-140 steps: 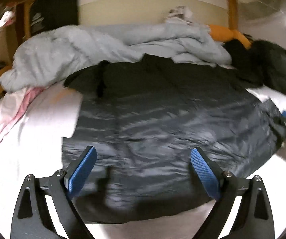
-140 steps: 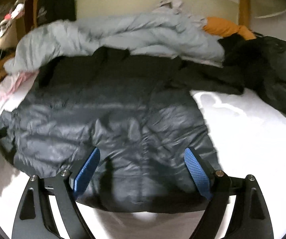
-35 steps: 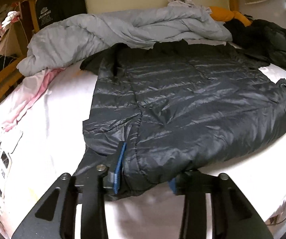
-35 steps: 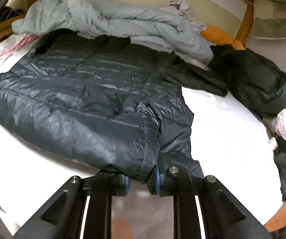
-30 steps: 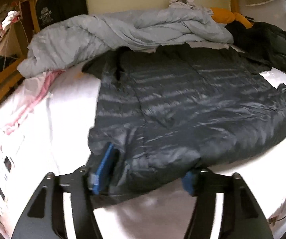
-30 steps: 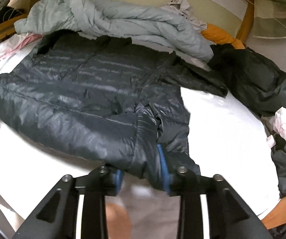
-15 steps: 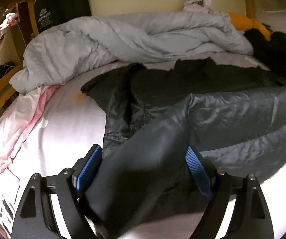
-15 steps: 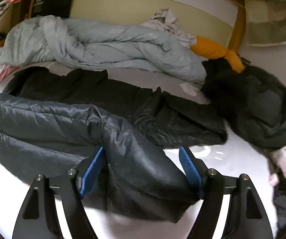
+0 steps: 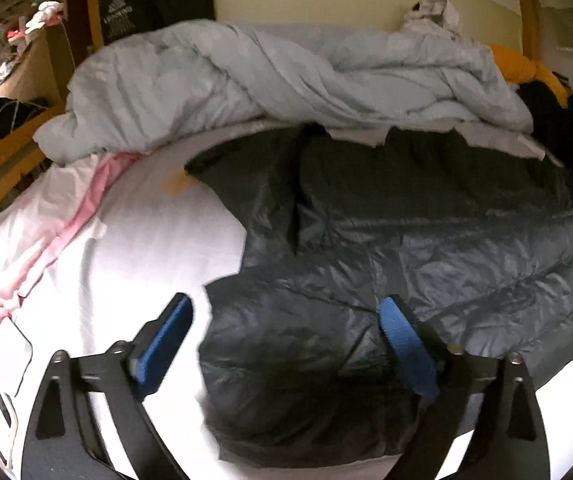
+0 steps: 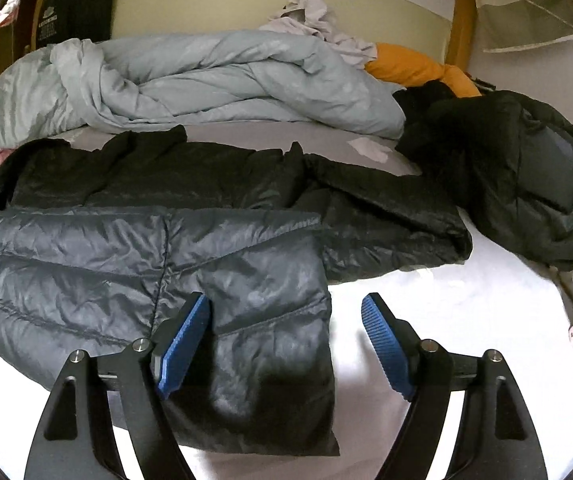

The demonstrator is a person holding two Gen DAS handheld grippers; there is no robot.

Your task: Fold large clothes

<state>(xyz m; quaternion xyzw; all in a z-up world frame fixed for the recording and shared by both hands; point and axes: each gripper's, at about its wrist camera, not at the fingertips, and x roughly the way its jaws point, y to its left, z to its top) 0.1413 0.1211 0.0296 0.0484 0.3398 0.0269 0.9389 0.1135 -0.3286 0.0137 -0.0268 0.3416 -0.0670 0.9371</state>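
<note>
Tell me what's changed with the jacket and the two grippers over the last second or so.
Both grippers, left and right, let go of the jacket hem and opened. The hem they carried up now lies folded over the jacket's body. The grey duvet and dark coat stayed put.

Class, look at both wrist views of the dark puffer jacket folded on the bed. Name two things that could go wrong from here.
1. Both claws, left and right, are open, so nothing holds the puffer jacket; its slick, puffy fold may spring back.
2. One sleeve juts out sideways, so the next fold could turn out lopsided, and it lies close to the black coat.
</note>
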